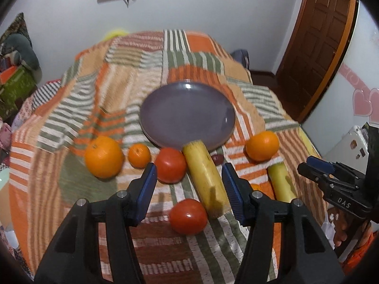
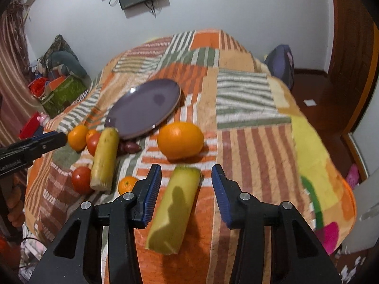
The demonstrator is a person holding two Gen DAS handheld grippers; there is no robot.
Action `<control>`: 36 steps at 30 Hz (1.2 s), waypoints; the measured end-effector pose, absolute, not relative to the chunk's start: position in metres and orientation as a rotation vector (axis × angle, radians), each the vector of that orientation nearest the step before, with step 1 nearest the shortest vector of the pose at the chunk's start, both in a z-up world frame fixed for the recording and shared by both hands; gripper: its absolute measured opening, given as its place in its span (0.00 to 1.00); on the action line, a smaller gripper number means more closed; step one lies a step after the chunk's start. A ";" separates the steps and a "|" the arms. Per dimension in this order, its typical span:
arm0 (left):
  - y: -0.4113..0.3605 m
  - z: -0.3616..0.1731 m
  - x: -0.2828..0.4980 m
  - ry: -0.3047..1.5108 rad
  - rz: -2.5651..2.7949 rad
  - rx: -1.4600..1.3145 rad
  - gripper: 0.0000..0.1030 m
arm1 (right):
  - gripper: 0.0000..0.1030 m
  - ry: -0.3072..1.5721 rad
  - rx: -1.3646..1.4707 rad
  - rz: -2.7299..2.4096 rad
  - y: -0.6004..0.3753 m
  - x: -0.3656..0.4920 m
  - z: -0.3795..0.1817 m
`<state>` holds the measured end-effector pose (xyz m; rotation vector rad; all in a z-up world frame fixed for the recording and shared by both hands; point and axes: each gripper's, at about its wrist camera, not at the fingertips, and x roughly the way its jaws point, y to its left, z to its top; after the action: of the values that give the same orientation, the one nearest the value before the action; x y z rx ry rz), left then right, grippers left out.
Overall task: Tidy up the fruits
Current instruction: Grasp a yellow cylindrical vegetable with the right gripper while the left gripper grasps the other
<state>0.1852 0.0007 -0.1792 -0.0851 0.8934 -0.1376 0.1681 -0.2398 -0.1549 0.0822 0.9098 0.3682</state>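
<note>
A purple plate (image 1: 187, 113) (image 2: 144, 108) lies on the striped blanket. In front of it sit a large orange (image 1: 104, 156), a small orange (image 1: 139, 155), two tomatoes (image 1: 171, 165) (image 1: 188, 216) and a yellow cylindrical piece (image 1: 205, 177). My left gripper (image 1: 188, 165) hangs open over that piece and the tomatoes, touching none of them. A second yellow piece (image 2: 175, 210) lies between the fingers of my open right gripper (image 2: 186, 166), with a gap on each side. Another orange (image 2: 180, 139) sits just beyond it.
Small dark red fruits (image 2: 130, 147) lie by the plate, and a small orange (image 2: 126, 184) sits left of my right gripper. The blanket (image 2: 248, 142) drops off at the bed's right edge. A backpack (image 2: 281, 61) and a green box (image 2: 64, 94) stand on the floor beside it.
</note>
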 end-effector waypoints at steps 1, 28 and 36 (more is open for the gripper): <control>-0.001 -0.184 0.188 0.909 -0.142 -0.087 0.55 | 0.40 0.919 0.080 0.370 -0.239 0.168 -0.158; -0.032 -0.244 0.228 1.073 -0.180 -0.113 0.49 | 0.43 1.058 0.091 0.451 -0.223 0.170 -0.200; -0.032 -0.250 0.235 1.082 -0.157 -0.122 0.44 | 0.42 1.043 0.074 0.439 -0.220 0.171 -0.202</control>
<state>0.2347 -0.0320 -0.2498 -0.1224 1.0818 -0.1572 0.1711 -0.2197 -0.2020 0.0744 1.0430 0.4393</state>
